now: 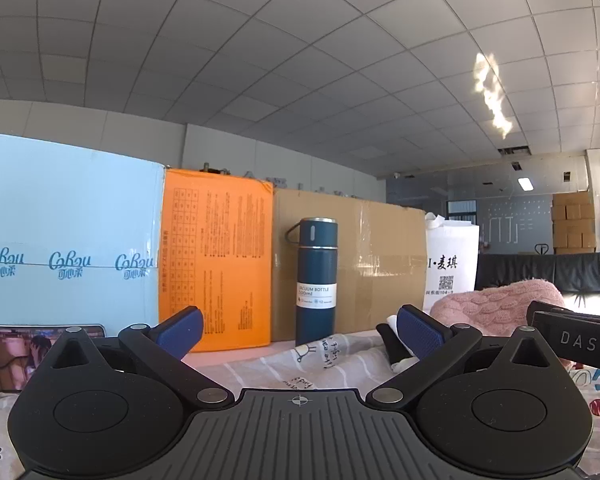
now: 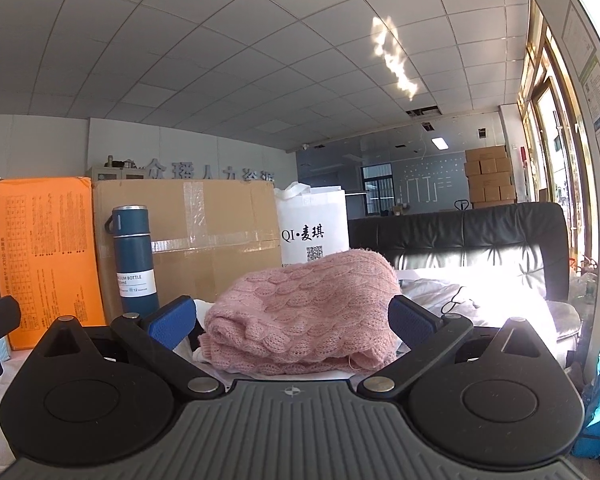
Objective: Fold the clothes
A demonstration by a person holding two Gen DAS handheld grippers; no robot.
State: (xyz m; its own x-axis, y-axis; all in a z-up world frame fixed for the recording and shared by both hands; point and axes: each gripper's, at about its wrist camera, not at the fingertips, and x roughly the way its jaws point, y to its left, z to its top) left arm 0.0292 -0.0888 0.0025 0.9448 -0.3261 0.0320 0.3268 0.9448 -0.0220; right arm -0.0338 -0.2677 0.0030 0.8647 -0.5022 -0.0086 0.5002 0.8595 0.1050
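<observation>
The right hand-held gripper [image 2: 294, 330] is spread wide with nothing between its blue pads; the pink sweater [image 2: 306, 316] sits directly ahead of the gap, close but not pinched, so I judge it is lined up for a first grab. The left hand-held gripper [image 1: 298, 330] is equally wide and empty, aimed past the sweater at the bottle [image 1: 316, 280]; the sweater shows only at its right, behind the right pad, which suggests this hand is waiting off to the side.

The sweater lies in a loose, doubled-over heap on a patterned sheet [image 1: 284, 364]; whether a table or a bed is underneath, I cannot tell. Its long axis runs roughly left to right across the right view, rising toward the far right; the cable ribs follow that line; a rolled edge faces the camera at the lower left. Neck and sleeves cannot be made out.

Behind stand the bottle, upright, an orange box [image 2: 44, 256], a cardboard box [image 2: 204, 232] and a white bag [image 2: 314, 228]; they wall off the far edge, probably just stored there.
</observation>
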